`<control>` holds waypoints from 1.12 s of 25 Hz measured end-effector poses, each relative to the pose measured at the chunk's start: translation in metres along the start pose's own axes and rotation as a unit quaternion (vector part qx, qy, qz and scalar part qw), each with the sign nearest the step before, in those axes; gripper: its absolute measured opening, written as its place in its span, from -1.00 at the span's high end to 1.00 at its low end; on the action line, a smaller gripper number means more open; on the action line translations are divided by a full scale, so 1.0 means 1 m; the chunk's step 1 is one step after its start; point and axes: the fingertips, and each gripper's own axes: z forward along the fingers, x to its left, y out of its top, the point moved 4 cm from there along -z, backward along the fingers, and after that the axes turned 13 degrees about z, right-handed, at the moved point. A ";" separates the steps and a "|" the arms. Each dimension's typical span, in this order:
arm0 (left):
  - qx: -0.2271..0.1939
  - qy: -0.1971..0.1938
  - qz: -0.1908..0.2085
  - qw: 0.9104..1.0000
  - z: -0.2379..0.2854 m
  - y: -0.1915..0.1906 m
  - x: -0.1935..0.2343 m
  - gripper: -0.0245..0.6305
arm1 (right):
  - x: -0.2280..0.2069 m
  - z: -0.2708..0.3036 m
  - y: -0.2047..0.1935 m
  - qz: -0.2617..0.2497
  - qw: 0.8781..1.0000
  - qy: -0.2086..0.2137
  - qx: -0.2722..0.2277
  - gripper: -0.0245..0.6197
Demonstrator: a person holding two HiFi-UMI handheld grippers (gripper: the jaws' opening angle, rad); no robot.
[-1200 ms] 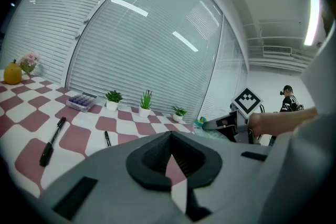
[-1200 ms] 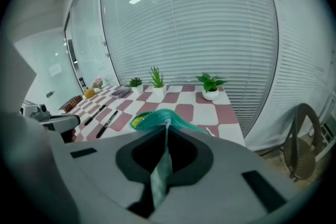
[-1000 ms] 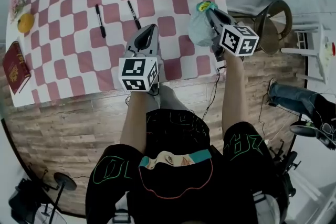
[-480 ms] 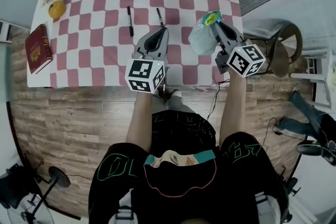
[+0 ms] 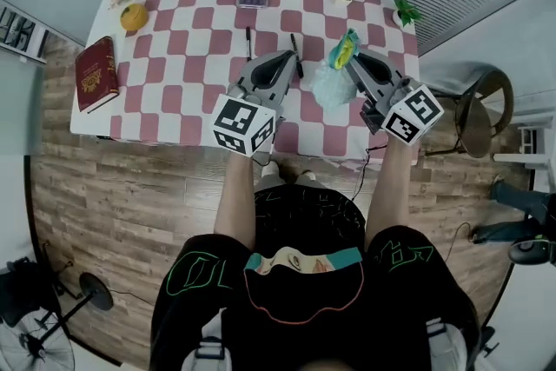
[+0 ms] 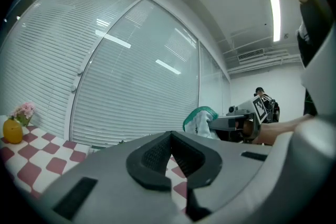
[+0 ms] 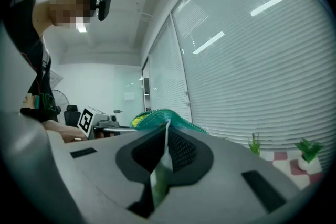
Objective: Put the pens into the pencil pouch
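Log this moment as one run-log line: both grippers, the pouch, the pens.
right hand-held gripper: shut on pencil pouch | left hand-held gripper: shut, empty | pens: two on table

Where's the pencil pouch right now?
Head view, right of centre: the pencil pouch hangs pinched in the right tool over the checked table, just right of a black pen.

Black shirt (image 5: 300, 313) — neon-outline print, black shorts (image 5: 306, 206)
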 end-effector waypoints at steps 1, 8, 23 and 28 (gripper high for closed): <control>-0.005 -0.010 0.004 1.000 -0.001 0.003 0.000 0.93 | 0.006 0.003 0.002 -0.008 1.000 0.020 0.003 0.89; -0.035 -0.104 0.014 0.994 -0.010 0.019 -0.003 0.93 | 0.039 0.015 0.007 -0.052 0.990 0.125 0.031 0.88; -0.088 -0.300 -0.011 0.950 -0.023 0.037 -0.039 0.47 | 0.071 0.006 0.000 -0.052 0.962 0.258 0.071 0.88; -0.087 -0.333 -0.015 0.939 -0.019 0.038 -0.051 0.38 | 0.074 0.000 -0.003 -0.052 0.955 0.280 0.081 0.88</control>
